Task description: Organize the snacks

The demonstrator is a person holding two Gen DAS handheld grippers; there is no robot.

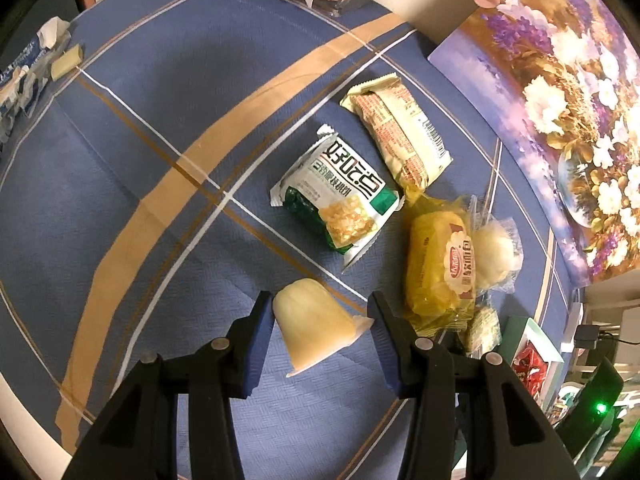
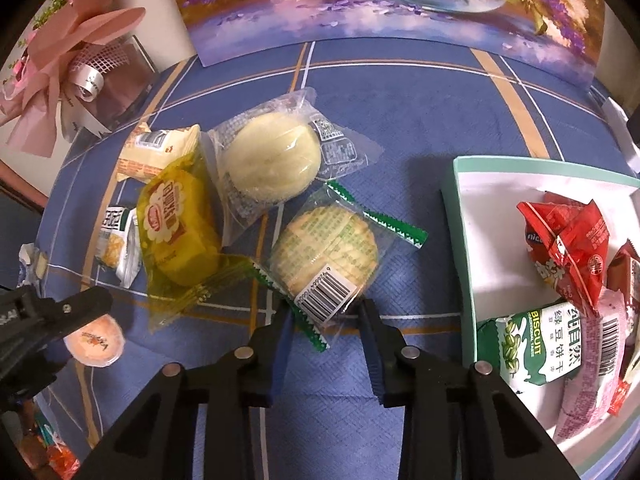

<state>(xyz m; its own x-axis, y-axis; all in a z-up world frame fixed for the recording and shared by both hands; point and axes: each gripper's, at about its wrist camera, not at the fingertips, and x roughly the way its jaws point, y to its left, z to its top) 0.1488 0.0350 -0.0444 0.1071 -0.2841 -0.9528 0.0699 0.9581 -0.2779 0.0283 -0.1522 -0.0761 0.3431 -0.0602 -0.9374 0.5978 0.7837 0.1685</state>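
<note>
Blue tablecloth (image 1: 160,240), left gripper (image 1: 322,312) gripping jelly cup (image 1: 316,328)

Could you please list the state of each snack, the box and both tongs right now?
Left tongs: shut on jelly cup.
Right tongs: shut on cracker pack, at its barcode end.
Round bun pack: sealed, on the cloth.
Yellow cake pack: sealed, on the cloth.
Box: open, partly filled.
</note>
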